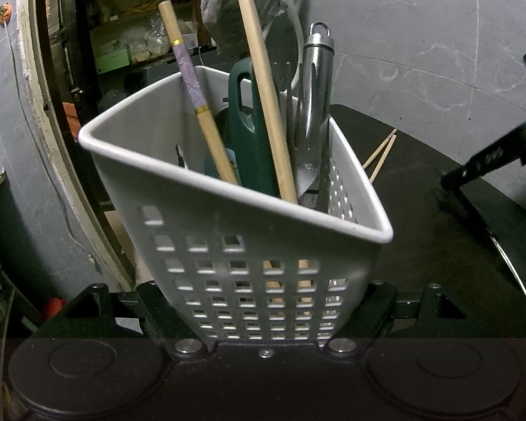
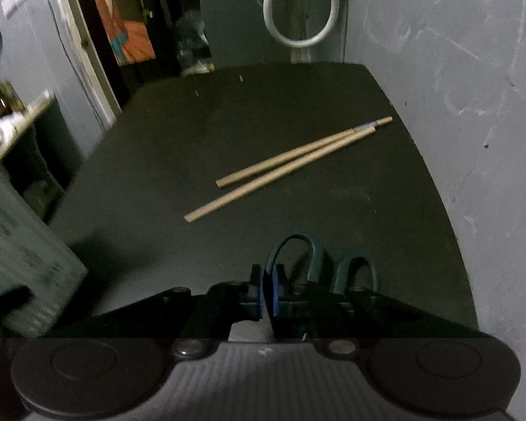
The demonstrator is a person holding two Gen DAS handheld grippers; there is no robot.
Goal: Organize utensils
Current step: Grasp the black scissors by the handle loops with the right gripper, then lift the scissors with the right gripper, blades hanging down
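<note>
- White perforated plastic caddy (image 1: 235, 217), three-sided, fills the left wrist view; its lower wall sits between the two fingers of the left gripper (image 1: 263, 301), whose jaws are closed against it.
- Standing in the caddy, all leaning: a chopstick with a purple band (image 1: 196, 94), a plain wooden stick (image 1: 266, 94), a dark green handle (image 1: 249, 129) with a slot cut through it, a fork (image 1: 287, 84), and a steel utensil (image 1: 315, 80) with a hanging loop at its top.
- Black tabletop (image 2: 200, 140) carries a pair of wooden chopsticks (image 2: 291, 165) lying side by side, touching or nearly so toward their far ends, near the table's right edge and the grey wall (image 2: 473, 70).
- The same pair appears small in the left wrist view, on the table beyond the caddy's right corner.
- Right gripper (image 2: 268, 298) hovers low over the near part of the table, jaws closed on the dark green loop handles of a pair of scissors (image 2: 312, 263); one loop rises just past the blue-edged fingertips (image 2: 275, 294).
- In the left wrist view, the scissors' blade hangs below the right gripper over the table at the right edge.
- Caddy wall shows blurred at the right wrist view's lower left, well apart from the chopsticks.
- White hose (image 2: 299, 10) hangs looped behind the table.
</note>
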